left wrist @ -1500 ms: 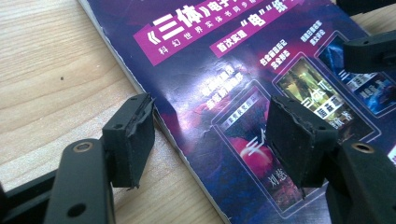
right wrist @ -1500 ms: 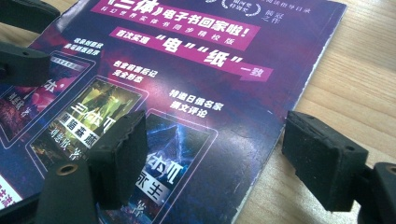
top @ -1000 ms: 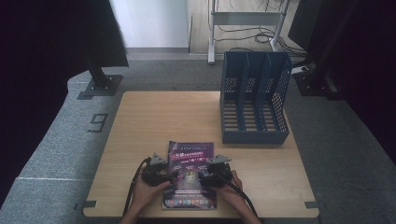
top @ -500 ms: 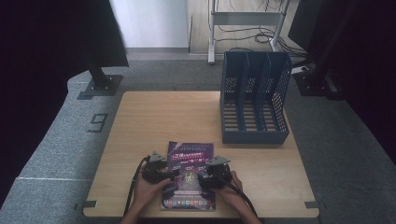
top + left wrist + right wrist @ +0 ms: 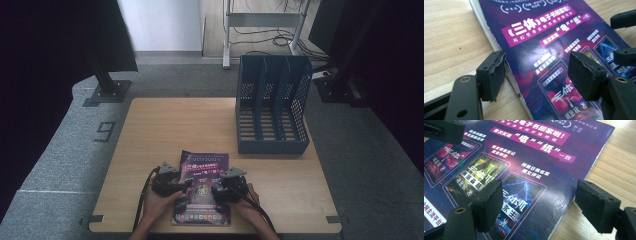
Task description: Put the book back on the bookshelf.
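Note:
A purple-covered book point(image 5: 203, 167) lies flat near the table's front edge, in front of the person. My left gripper point(image 5: 188, 185) is at the book's left edge, pointing across it. In the left gripper view that gripper point(image 5: 539, 72) stands open, its jaws having just been opening, one pad over bare wood and the other over the cover point(image 5: 544, 37), with the page edge between them and untouched. My right gripper point(image 5: 214, 191) is at the right edge. Seen close, it point(image 5: 541, 200) is open too, straddling the book's right edge point(image 5: 529, 170) without pressing on it.
A blue three-slot file rack point(image 5: 272, 105) stands at the table's back right. Bare wooden tabletop point(image 5: 165, 130) stretches behind and to the left of the book. Black stands and cables sit on the grey floor beyond the table.

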`<state>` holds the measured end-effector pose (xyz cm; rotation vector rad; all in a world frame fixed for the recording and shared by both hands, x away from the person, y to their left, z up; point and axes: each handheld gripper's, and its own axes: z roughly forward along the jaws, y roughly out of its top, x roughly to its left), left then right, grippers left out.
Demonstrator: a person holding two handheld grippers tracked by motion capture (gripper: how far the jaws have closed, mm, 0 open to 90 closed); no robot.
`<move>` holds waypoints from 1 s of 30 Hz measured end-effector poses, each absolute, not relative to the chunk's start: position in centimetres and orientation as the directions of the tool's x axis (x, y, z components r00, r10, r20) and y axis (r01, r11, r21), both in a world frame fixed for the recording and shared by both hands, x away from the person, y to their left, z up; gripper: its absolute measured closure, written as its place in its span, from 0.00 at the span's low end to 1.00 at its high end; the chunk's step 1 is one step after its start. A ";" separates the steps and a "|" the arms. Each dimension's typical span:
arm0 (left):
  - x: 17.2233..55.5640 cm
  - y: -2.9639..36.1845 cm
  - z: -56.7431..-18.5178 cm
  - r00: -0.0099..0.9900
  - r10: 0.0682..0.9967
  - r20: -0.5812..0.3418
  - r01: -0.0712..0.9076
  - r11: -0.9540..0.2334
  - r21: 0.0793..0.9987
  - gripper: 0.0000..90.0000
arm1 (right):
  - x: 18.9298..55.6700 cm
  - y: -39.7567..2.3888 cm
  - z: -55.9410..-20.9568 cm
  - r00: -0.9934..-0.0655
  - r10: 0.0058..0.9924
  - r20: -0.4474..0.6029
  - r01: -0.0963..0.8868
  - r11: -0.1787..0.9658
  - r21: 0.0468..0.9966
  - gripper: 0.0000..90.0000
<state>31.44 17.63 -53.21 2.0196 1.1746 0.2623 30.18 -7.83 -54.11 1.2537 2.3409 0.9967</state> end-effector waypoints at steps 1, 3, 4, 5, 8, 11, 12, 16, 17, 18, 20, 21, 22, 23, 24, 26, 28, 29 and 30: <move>31.4 17.6 -53.1 0.555 0.808 -0.197 0.651 -0.275 0.707 0.34 | 30.2 -7.8 -54.1 -0.572 0.818 0.056 0.607 0.377 0.700 0.25; 31.4 17.7 -53.0 0.556 0.805 -0.207 0.650 -0.266 0.712 0.34 | 30.2 -7.9 -54.1 -0.574 0.817 0.057 0.606 0.376 0.701 0.25; 31.4 17.7 -52.9 0.559 0.801 -0.214 0.648 -0.261 0.715 0.34 | 30.2 -7.9 -54.2 -0.574 0.817 0.057 0.605 0.376 0.702 0.25; 31.3 17.8 -52.8 0.561 0.798 -0.221 0.647 -0.256 0.719 0.34 | 30.2 -7.9 -54.2 -0.575 0.816 0.058 0.604 0.375 0.703 0.25; 31.3 17.8 -52.6 0.563 0.794 -0.229 0.639 -0.242 0.730 0.36 | 30.2 -8.0 -54.2 -0.573 0.817 0.063 0.606 0.371 0.704 0.24; 31.7 17.6 -52.1 0.573 0.787 -0.229 0.625 -0.239 0.743 0.36 | 30.3 -8.0 -54.2 -0.571 0.818 0.071 0.610 0.365 0.704 0.24; 31.9 17.6 -52.0 0.574 0.785 -0.232 0.624 -0.235 0.745 0.37 | 30.3 -8.0 -54.2 -0.571 0.818 0.071 0.610 0.364 0.704 0.24; 32.5 17.6 -51.7 0.575 0.780 -0.247 0.631 -0.231 0.740 0.39 | 30.3 -8.0 -54.3 -0.571 0.818 0.072 0.608 0.362 0.706 0.24; 32.5 17.6 -51.7 0.575 0.780 -0.247 0.631 -0.231 0.740 0.40 | 30.3 -8.0 -54.3 -0.571 0.818 0.072 0.608 0.362 0.706 0.24; 32.8 17.4 -51.6 0.578 0.780 -0.240 0.632 -0.241 0.737 0.40 | 30.3 -8.1 -54.3 -0.574 0.816 0.072 0.607 0.364 0.707 0.25; 33.0 17.3 -51.6 0.582 0.777 -0.239 0.631 -0.246 0.736 0.40 | 30.3 -8.2 -54.3 -0.576 0.814 0.077 0.608 0.363 0.706 0.25; 33.2 17.2 -51.5 0.583 0.777 -0.238 0.633 -0.251 0.733 0.40 | 30.4 -8.2 -54.3 -0.576 0.814 0.083 0.611 0.361 0.705 0.24; 33.4 17.1 -51.5 0.585 0.775 -0.238 0.634 -0.255 0.730 0.40 | 30.4 -8.3 -54.3 -0.577 0.812 0.086 0.611 0.359 0.705 0.24; 33.6 17.1 -51.5 0.589 0.769 -0.249 0.634 -0.248 0.732 0.41 | 30.4 -8.3 -54.3 -0.576 0.813 0.087 0.612 0.358 0.706 0.24; 33.8 17.1 -51.6 0.590 0.764 -0.260 0.640 -0.247 0.727 0.43 | 30.4 -8.3 -54.4 -0.575 0.813 0.091 0.614 0.355 0.705 0.24; 34.1 16.8 -51.9 0.593 0.763 -0.258 0.648 -0.261 0.716 0.43 | 30.4 -8.3 -54.4 -0.575 0.813 0.092 0.614 0.354 0.706 0.24; 34.1 16.7 -52.1 0.596 0.762 -0.255 0.649 -0.268 0.712 0.43 | 30.4 -8.3 -54.4 -0.573 0.814 0.092 0.614 0.353 0.706 0.24; 34.2 16.6 -52.1 0.596 0.761 -0.258 0.647 -0.265 0.714 0.43 | 30.4 -8.3 -54.4 -0.574 0.814 0.092 0.613 0.353 0.707 0.24; 34.2 16.5 -52.1 0.597 0.761 -0.254 0.644 -0.266 0.717 0.43 | 30.4 -8.3 -54.4 -0.574 0.814 0.091 0.613 0.353 0.707 0.24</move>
